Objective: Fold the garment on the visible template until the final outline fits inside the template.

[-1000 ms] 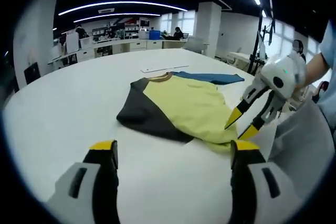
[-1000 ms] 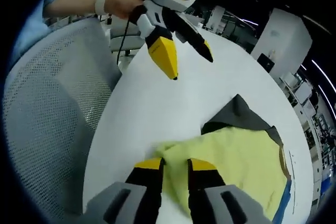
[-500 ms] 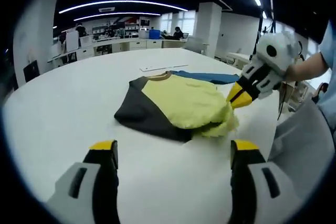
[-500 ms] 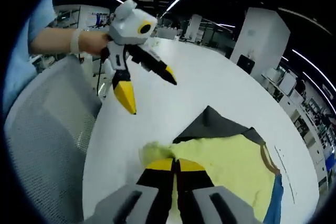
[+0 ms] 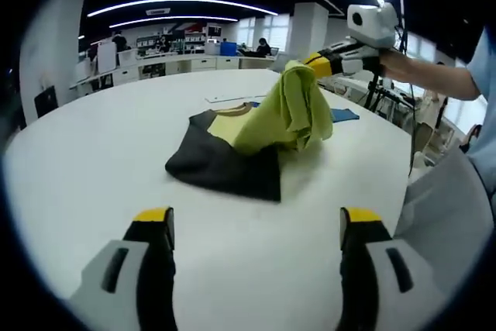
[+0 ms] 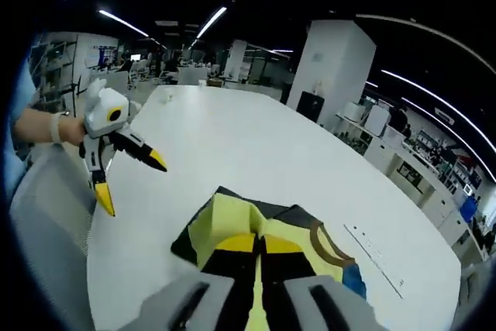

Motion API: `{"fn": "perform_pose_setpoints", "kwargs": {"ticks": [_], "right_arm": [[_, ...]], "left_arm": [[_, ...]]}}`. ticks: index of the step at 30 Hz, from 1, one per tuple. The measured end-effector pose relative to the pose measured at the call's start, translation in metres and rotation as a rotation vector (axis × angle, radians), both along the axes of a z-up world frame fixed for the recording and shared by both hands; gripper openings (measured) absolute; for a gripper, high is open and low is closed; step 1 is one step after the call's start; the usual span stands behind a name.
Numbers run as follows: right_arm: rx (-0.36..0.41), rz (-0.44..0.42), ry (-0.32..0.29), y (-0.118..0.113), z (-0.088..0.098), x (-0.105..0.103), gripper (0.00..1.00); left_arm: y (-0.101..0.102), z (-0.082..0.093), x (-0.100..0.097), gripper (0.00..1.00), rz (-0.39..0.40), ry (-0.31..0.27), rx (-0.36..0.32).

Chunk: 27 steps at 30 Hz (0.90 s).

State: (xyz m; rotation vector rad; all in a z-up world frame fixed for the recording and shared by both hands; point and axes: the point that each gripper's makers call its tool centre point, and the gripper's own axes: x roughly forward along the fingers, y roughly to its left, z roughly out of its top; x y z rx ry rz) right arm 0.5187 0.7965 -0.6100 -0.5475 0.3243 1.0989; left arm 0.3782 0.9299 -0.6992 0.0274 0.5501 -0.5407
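Garment [image 5: 256, 141] on the white table [image 5: 93, 184]: dark grey part flat on the surface, yellow-green part pulled up off it into a hanging peak, blue part lying behind. Right gripper [image 5: 319, 63] raised above the table, jaws clamped together on the top of that yellow-green fold, also seen at [image 6: 260, 244] with fabric between the closed tips. Left gripper [image 5: 256, 226] off the cloth, near the table's edge, jaws spread wide, holding nothing, also at [image 6: 128, 180]
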Motion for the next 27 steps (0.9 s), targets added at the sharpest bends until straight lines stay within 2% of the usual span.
{"fn": "perform_pose_setpoints", "kwargs": {"ticks": [6,10,17,27], "right_arm": [[0.017,-0.089,-0.014,-0.014,0.009,0.042,0.0],[0.012,-0.121,-0.026,-0.021,0.009,0.059,0.0],[-0.04,-0.191,-0.012,-0.038,-0.017,0.087,0.0],[-0.116,-0.258,0.057,-0.059,-0.06,0.104,0.0]], "left_arm": [[0.0,-0.001,0.0,0.85,0.004,0.007,-0.005],[0.0,-0.002,0.0,0.85,0.007,0.01,-0.007],[-0.004,-0.005,0.002,0.84,0.001,0.02,-0.009],[-0.001,-0.008,0.003,0.84,0.008,0.032,-0.013]]}}
